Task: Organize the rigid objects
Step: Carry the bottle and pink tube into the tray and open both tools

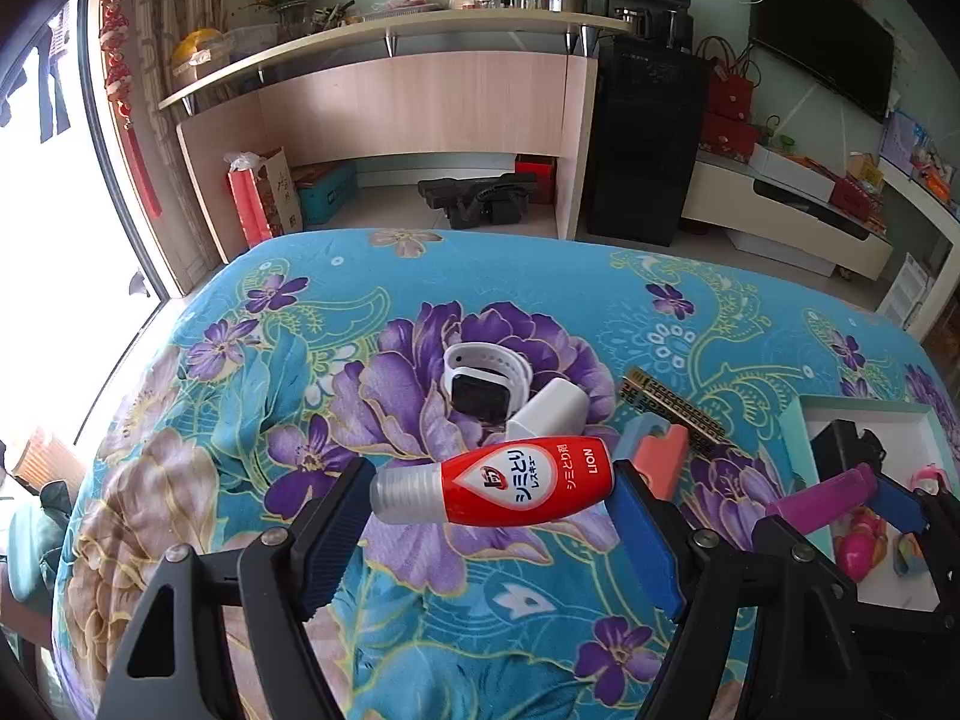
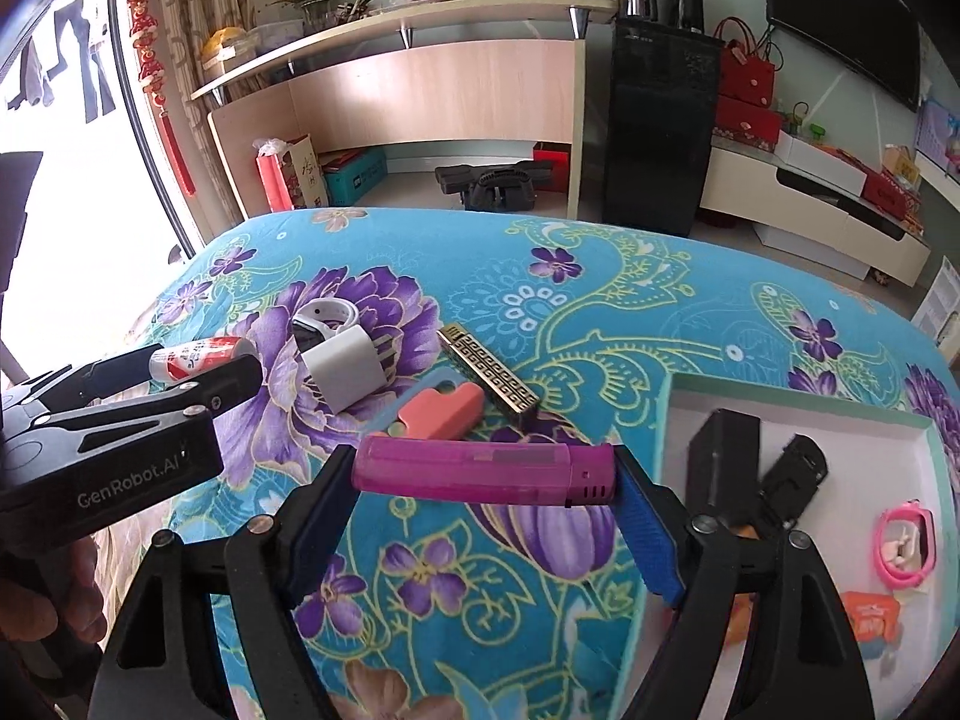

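Above the flowered bed cover, the red stain-remover bottle is clamped end to end in the left gripper and the purple lighter likewise in the right gripper, both lifted clear and apparently bound for the white tray at the cover's right edge. That tray already holds black pieces and a pink item, while the watch, white adapter, pink eraser and patterned bar remain mid-cover. Both grippers slant downward, side by side.

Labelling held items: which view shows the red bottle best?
Left wrist: the red bottle lies crosswise in the left gripper, label readable. Right wrist shows only its end, mostly hidden behind that gripper's fingers.
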A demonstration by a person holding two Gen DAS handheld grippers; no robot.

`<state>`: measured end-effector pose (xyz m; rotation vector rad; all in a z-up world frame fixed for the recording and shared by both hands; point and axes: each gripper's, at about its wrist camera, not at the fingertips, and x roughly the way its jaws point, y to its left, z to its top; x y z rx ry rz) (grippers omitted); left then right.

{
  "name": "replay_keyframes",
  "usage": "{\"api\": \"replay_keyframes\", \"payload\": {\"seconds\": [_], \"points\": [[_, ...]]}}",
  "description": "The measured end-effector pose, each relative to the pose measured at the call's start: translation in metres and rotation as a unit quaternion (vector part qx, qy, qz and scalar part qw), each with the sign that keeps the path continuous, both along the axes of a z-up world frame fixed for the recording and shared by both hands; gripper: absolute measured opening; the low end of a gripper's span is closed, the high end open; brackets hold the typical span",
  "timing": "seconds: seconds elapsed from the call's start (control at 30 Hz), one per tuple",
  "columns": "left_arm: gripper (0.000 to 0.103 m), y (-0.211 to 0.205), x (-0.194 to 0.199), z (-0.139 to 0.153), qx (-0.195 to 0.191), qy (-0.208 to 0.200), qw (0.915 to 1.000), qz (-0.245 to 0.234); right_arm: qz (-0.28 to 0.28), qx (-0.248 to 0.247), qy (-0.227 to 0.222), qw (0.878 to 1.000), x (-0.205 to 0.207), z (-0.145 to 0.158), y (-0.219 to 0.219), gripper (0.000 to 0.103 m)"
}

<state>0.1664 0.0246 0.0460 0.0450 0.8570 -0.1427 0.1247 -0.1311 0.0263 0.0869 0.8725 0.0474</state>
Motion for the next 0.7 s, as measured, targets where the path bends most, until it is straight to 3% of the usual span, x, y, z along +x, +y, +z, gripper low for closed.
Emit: {"api": "replay_keyframes", "payload": {"seconds": [0.37,0.7], "points": [[0.081,-0.067,-0.047,0.026,-0.003,-0.014,0.9983,-0.056,-0.089,0.010,0.007,0.996,-0.055,0.008,-0.074,0.082],[0.081,-0.122,-0.070,0.014,-0.004,0.008,0.9945,-0.104,-0.149,0.010,0.017,0.989,-0.085,0.007,-0.129,0.082]]}}
